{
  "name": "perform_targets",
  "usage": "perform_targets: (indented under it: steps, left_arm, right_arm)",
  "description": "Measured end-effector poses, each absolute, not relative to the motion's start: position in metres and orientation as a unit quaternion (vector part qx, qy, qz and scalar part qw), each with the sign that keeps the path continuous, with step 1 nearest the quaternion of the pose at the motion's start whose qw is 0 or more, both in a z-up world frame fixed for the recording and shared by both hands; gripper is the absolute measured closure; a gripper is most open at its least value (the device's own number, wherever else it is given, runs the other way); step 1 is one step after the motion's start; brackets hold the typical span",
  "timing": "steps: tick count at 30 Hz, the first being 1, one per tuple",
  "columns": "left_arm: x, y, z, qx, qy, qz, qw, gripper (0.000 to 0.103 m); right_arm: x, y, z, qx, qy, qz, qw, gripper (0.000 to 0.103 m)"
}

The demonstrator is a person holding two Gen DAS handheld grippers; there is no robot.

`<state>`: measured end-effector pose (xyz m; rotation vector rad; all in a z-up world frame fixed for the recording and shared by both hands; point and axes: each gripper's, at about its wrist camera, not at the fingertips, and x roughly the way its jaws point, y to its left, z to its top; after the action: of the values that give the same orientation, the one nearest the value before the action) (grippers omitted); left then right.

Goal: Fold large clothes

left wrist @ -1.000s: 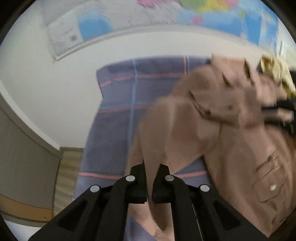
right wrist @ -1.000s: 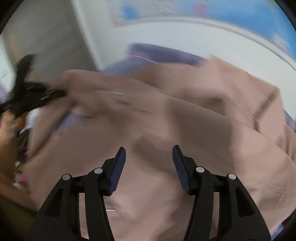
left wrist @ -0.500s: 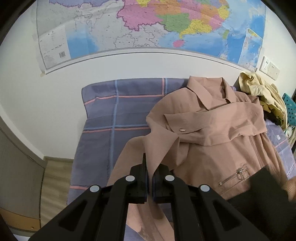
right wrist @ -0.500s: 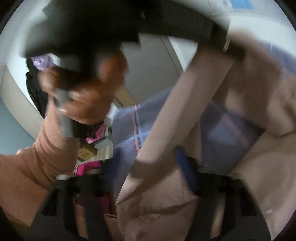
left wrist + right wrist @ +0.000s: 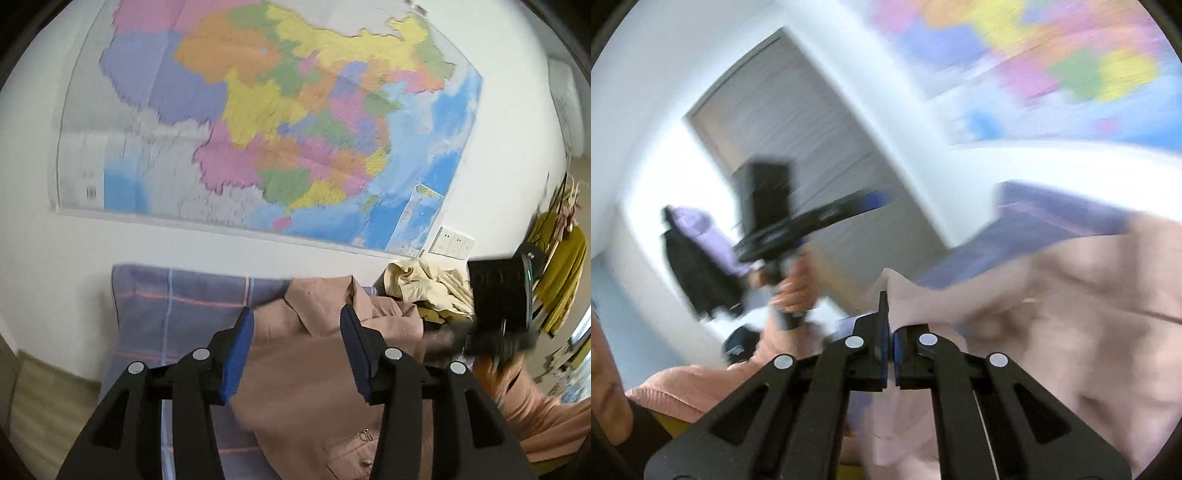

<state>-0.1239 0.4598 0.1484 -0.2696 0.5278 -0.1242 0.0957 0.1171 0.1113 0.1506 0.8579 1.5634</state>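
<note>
Left gripper [image 5: 297,325] just opening, empty, above pink jacket [image 5: 314,387]; right gripper [image 5: 888,317] just clamping jacket's edge.

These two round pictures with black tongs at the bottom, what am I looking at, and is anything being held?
Each picture comes from a fisheye camera mounted on a hand-held gripper, looking along its two fingers. A person holds one in each hand. In the left wrist view the left gripper has just been opening; its jaws stand apart above the pink jacket, gripping nothing. The jacket lies on a purple checked sheet, under a wall map, beside a heap of cream clothes. In the right wrist view the right gripper has just closed and pinches an edge of the jacket.
</note>
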Motion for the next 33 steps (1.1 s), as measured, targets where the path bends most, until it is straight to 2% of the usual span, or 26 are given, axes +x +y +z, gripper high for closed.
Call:
perform_targets:
  steps: [2,5,6,7,9,11,12,13,16,19,22,23,25,26,31,33]
  left_arm:
    - [-0.115,0.445,0.135,-0.11,0.282,-0.055,0.951,0.053]
    - [-0.096,0.426,0.1,-0.078,0.338,-0.033,0.937,0.054]
    - [-0.086,0.417,0.082,-0.068,0.363,-0.033,0.929,0.054]
    - [-0.077,0.408,0.064,-0.056,0.387,-0.028,0.92,0.054]
    - [-0.062,0.398,0.035,-0.048,0.426,-0.03,0.903,0.054]
    - [-0.053,0.393,0.014,-0.041,0.448,-0.027,0.893,0.054]
    - [-0.049,0.387,0.005,-0.028,0.457,-0.022,0.889,0.054]
    - [-0.047,0.384,-0.001,-0.018,0.46,-0.019,0.887,0.054]
    - [-0.043,0.376,-0.014,-0.001,0.467,-0.013,0.884,0.053]
    - [-0.037,0.374,-0.024,-0.001,0.477,-0.007,0.879,0.053]
    - [-0.03,0.375,-0.031,-0.012,0.479,-0.001,0.878,0.053]
    - [-0.029,0.376,-0.031,-0.015,0.476,0.002,0.879,0.053]
    - [-0.029,0.377,-0.031,-0.021,0.472,0.004,0.882,0.053]
    - [-0.03,0.377,-0.032,-0.023,0.47,0.009,0.882,0.053]
    - [-0.034,0.382,-0.023,-0.028,0.453,0.022,0.891,0.053]
    - [-0.03,0.385,-0.016,-0.035,0.442,0.028,0.896,0.053]
  right_arm:
    - [0.121,0.096,0.103,0.074,0.395,0.638,0.657,0.101]
    - [0.169,0.052,0.057,0.099,0.466,0.559,0.679,0.09]
    - [0.172,0.05,0.043,0.095,0.481,0.531,0.691,0.08]
    - [0.182,0.039,0.022,0.096,0.504,0.494,0.702,0.06]
    - [0.19,0.019,-0.003,0.096,0.522,0.432,0.729,0.04]
    - [0.19,-0.004,-0.012,0.095,0.51,0.415,0.747,0.036]
    - [0.184,-0.013,-0.014,0.103,0.506,0.417,0.748,0.024]
    - [0.177,-0.022,-0.013,0.11,0.495,0.423,0.751,0.016]
    - [0.149,-0.03,-0.006,0.073,0.458,0.446,0.765,0.011]
    - [0.125,-0.013,-0.018,-0.007,0.444,0.428,0.787,0.011]
    - [0.12,0.001,-0.032,-0.044,0.439,0.415,0.796,0.024]
    - [0.124,0.01,-0.035,-0.05,0.442,0.407,0.797,0.037]
    - [0.122,0.022,-0.045,-0.059,0.45,0.403,0.795,0.095]
    - [0.123,0.023,-0.044,-0.063,0.452,0.406,0.792,0.1]
    - [0.141,-0.017,0.007,0.061,0.453,0.485,0.746,0.1]
    - [0.159,-0.038,0.03,0.09,0.438,0.48,0.755,0.1]
